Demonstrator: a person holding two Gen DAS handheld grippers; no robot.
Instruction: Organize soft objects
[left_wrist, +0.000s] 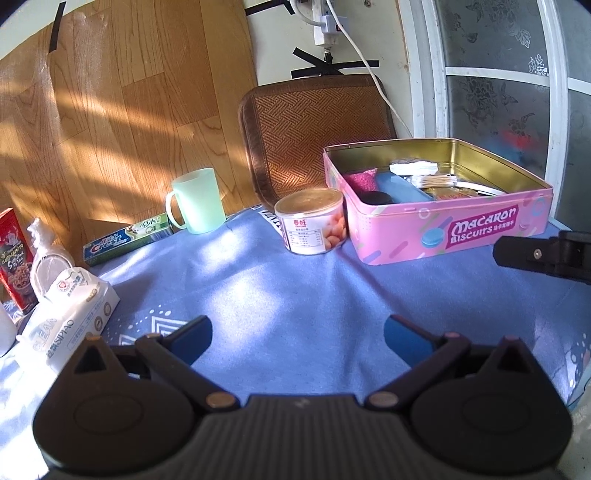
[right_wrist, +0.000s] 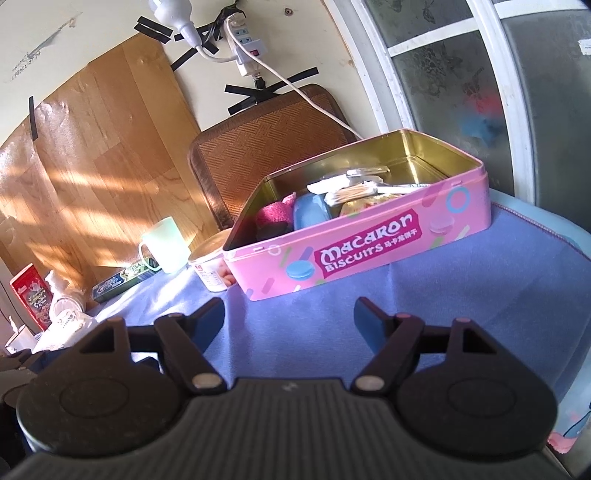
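Observation:
A pink macaron biscuit tin (left_wrist: 454, 230) stands open on the blue cloth, also in the right wrist view (right_wrist: 369, 251). Inside lie a pink glittery pouch (left_wrist: 361, 179), a blue soft item (left_wrist: 400, 188), a black round item (left_wrist: 376, 198) and white packets (left_wrist: 413, 167). A white wet-wipes pack (left_wrist: 70, 314) lies at the left edge. My left gripper (left_wrist: 298, 334) is open and empty above the cloth. My right gripper (right_wrist: 289, 317) is open and empty in front of the tin; its side shows in the left wrist view (left_wrist: 546, 253).
A white can (left_wrist: 313, 225) stands left of the tin. A green mug (left_wrist: 195, 201), a toothpaste box (left_wrist: 127, 240), a red snack box (left_wrist: 16, 258) and a bagged roll (left_wrist: 48, 254) stand along the back left. A brown woven mat (left_wrist: 314, 133) leans behind.

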